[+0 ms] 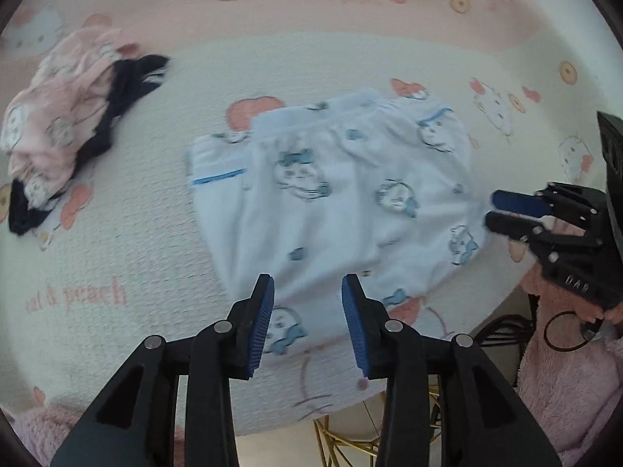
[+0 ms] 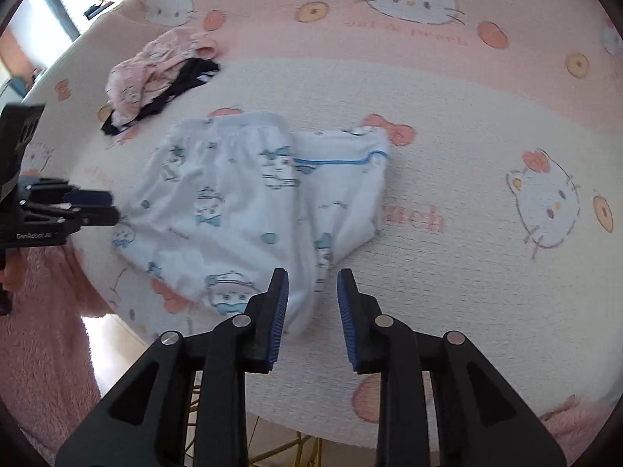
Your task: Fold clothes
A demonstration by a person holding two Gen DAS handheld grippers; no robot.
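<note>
White printed trousers with blue cartoon figures lie folded over in the middle of a cat-patterned pink and cream cover. The left gripper hovers over their near edge, jaws open, nothing between them. The right gripper hangs above the other lower corner, jaws apart and empty. Farther back, well apart, sits a crumpled pile of pink and dark clothes.

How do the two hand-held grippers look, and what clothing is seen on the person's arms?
Both the left gripper and the right gripper are black plastic with silver pivot pins and ribbed blue pads. White lettering marks one gripper's side. The person wears fluffy pink sleeves, with a dark band at one wrist.
</note>
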